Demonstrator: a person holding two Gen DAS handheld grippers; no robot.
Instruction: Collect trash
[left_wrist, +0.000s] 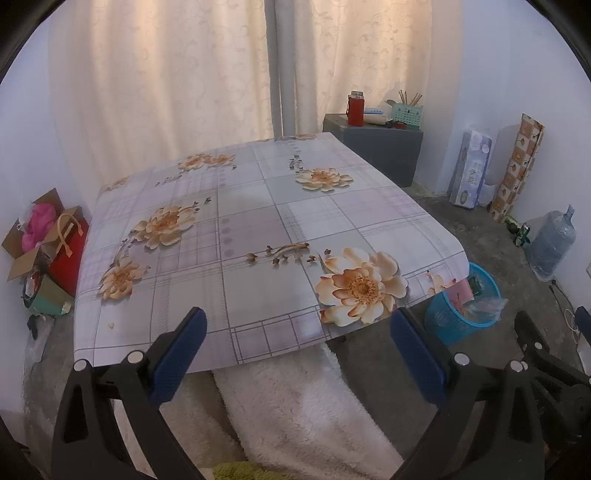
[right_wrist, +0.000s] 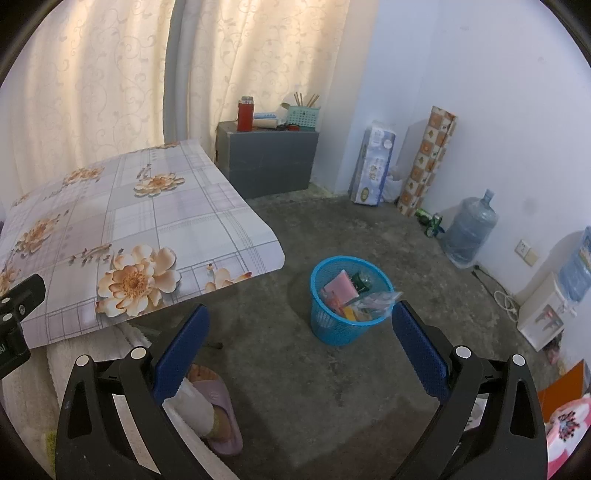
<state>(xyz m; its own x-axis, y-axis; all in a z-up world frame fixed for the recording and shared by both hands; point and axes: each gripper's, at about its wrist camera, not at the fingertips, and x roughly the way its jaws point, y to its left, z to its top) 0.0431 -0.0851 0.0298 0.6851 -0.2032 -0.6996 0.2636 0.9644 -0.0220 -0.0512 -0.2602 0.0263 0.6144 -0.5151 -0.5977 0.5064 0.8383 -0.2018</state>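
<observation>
On the concrete floor just off the table's near right corner stands the blue basket (right_wrist: 349, 301), upright, holding the trash (right_wrist: 356, 295): a pink packet, a clear plastic bag, orange and yellow wrappers, something dark green at the back rim. Left wrist view shows the same basket (left_wrist: 448, 321) partly hidden under the overhanging tablecloth corner. Table (left_wrist: 243, 229) carries a floral checked cloth; one small pale speck (left_wrist: 110, 326) lies near its near left corner, too small to tell what it is. Left gripper (left_wrist: 298, 334) hovers over the table's near edge, jaws spread wide, nothing between them. Right gripper (right_wrist: 301, 332) hangs above the floor beside the basket, jaws spread wide too, gripping nothing; the right pad's tip overlaps the basket's rim in view, contact cannot be judged. Person's slippered foot (right_wrist: 214, 413) on the floor below the right gripper's left finger. White fluffy fabric (left_wrist: 295, 402) under the table's near edge. Grey cabinet (right_wrist: 267, 162) by the curtain with a red flask (right_wrist: 245, 115) on top. Water jug (right_wrist: 469, 232) against the right wall.
</observation>
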